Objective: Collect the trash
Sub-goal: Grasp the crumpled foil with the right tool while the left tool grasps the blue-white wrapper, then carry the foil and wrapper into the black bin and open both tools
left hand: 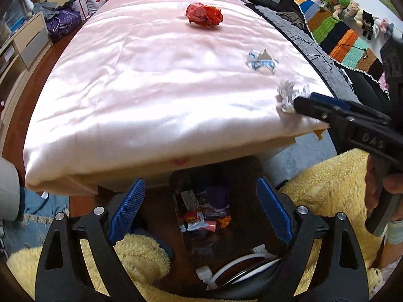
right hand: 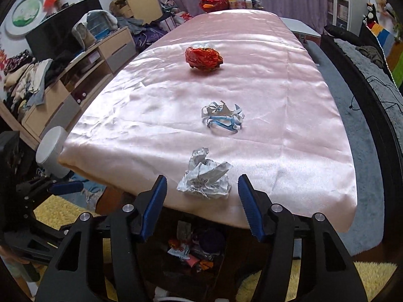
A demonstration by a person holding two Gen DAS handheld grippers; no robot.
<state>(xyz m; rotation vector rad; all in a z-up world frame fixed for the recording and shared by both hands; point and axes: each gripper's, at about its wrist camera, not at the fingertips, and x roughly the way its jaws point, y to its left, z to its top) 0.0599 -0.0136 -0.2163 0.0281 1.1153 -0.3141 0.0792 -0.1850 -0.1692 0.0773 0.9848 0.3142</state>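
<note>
Three pieces of trash lie on the pink-clothed table (left hand: 126,88). A red crumpled wrapper (left hand: 204,15) (right hand: 204,58) is farthest. A blue-and-white torn wrapper (left hand: 262,61) (right hand: 223,117) lies in the middle. A crumpled silvery-white paper (left hand: 292,94) (right hand: 205,178) sits near the front edge. My right gripper (right hand: 202,201) (left hand: 302,103) straddles this paper, with a small gap on each side between pad and paper. My left gripper (left hand: 201,209) hangs open and empty over a dark bin (left hand: 239,166) that holds several wrappers below the table edge.
A yellow fluffy rug (left hand: 322,188) surrounds the bin. A white cable (left hand: 239,264) lies near my left fingers. A white cylinder (right hand: 51,151) stands by the table's left corner. Cluttered low cabinets (right hand: 108,52) are on the left and a sofa with a striped blanket (left hand: 335,35) on the right.
</note>
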